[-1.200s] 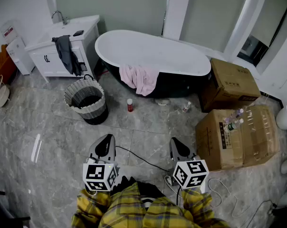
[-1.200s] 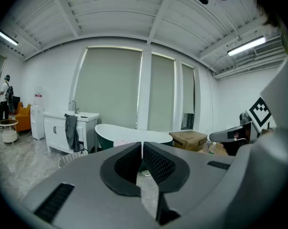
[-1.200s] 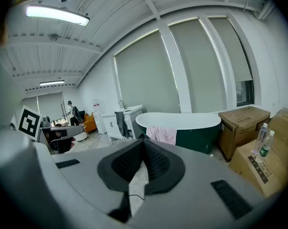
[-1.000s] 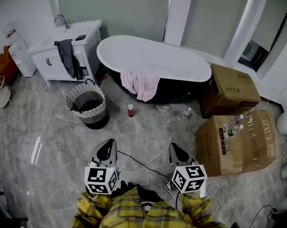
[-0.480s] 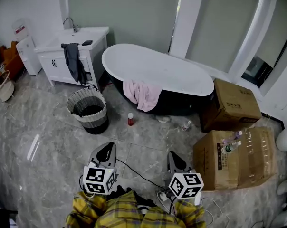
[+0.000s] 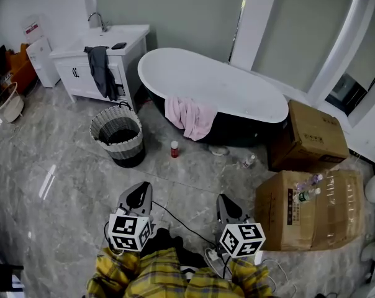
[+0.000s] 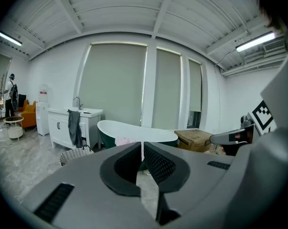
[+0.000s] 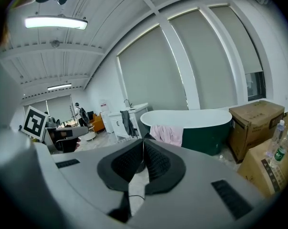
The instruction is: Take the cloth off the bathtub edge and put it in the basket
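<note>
Your view sits a little more to the left now, and nothing else is different. The pink cloth (image 6: pixel 190 117) still hangs over the bathtub's (image 6: pixel 218 79) front edge, with the basket (image 6: pixel 116 144) on the floor nearby. Your left gripper (image 6: pixel 138 191) and right gripper (image 6: pixel 225 200) are shut tight and empty, so the job is not started.

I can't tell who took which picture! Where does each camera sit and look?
Head view: on the person's head, looking steeply down at basket, bathtub and pink cloth; shows left tongs, right tongs, yellow checked sleeves.
Left gripper view: on the left tongs, looking along their shut jaws toward the bathtub; right tongs show at right.
Right gripper view: on the right tongs, looking along their shut jaws toward the bathtub; left tongs show at left.
Shared: both gripper views see the pink cloth on the bathtub edge.
</note>
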`<move>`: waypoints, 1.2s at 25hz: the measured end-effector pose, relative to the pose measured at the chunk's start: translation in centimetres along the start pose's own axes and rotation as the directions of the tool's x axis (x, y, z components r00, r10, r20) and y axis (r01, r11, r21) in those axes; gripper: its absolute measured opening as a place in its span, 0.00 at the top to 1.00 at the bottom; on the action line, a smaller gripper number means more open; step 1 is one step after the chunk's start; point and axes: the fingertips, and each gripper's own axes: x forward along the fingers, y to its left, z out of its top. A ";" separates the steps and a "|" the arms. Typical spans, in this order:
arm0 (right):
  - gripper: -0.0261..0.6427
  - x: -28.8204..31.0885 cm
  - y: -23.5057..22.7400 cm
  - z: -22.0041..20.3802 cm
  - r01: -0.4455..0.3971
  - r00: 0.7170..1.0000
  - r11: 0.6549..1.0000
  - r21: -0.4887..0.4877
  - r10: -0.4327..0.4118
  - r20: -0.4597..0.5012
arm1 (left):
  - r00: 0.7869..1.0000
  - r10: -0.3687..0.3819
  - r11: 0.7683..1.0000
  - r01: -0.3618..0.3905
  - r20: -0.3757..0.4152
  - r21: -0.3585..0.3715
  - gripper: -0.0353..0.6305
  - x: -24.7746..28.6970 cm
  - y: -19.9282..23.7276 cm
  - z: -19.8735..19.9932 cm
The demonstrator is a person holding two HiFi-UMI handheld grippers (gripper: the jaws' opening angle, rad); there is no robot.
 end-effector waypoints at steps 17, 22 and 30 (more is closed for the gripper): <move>0.81 15.9 -0.6 5.1 0.007 1.000 0.998 -0.061 -0.009 -0.025 | 0.997 -0.071 0.997 0.071 0.005 0.009 0.90 12.9 8.1 2.9; 0.80 20.8 -1.2 5.9 0.038 0.998 0.998 -0.047 -0.040 -0.038 | 0.994 -0.111 0.993 0.111 -0.015 0.032 0.88 16.8 10.8 3.4; 0.76 27.2 -2.7 5.9 0.039 0.995 0.998 -0.044 -0.043 -0.091 | 0.985 -0.148 0.988 0.151 -0.084 0.028 0.78 22.3 12.8 2.0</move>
